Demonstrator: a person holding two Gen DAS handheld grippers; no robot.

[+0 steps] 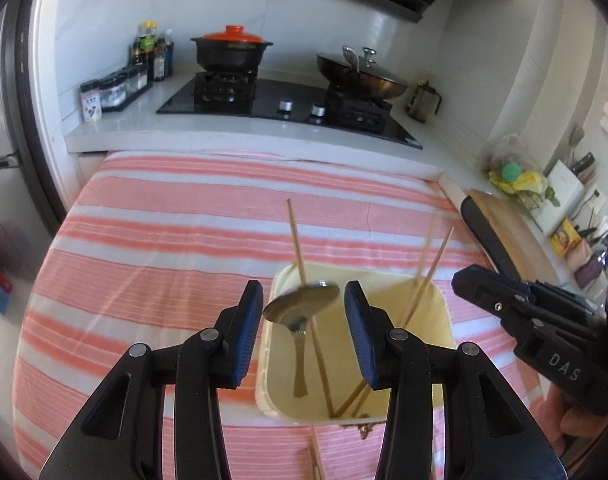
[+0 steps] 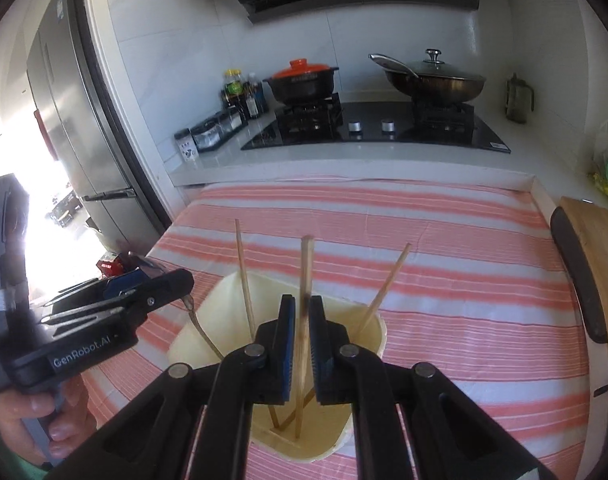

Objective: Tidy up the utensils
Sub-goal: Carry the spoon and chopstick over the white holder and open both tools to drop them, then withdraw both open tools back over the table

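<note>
A cream container (image 1: 444,312) stands on the pink striped cloth (image 1: 163,240). My left gripper (image 1: 304,286) is open above its left half. A metal spoon (image 1: 301,306) stands between the blue pads, bowl up and handle down inside the container, and slim gaps show on both sides. Two chopsticks (image 1: 295,236) (image 1: 432,268) lean in the container. My right gripper (image 2: 301,300) hovers over the container (image 2: 376,332) with its jaws narrowly open. A blurred chopstick (image 2: 306,264) runs between the pads, its lower end inside the container.
Another chopstick (image 1: 316,456) lies on the cloth in front of the container. Behind the cloth is a worktop with a hob (image 2: 368,128), a red-lidded pot (image 2: 301,80) and a wok (image 2: 436,78). A cutting board (image 2: 596,248) sits right, a fridge (image 2: 75,128) left.
</note>
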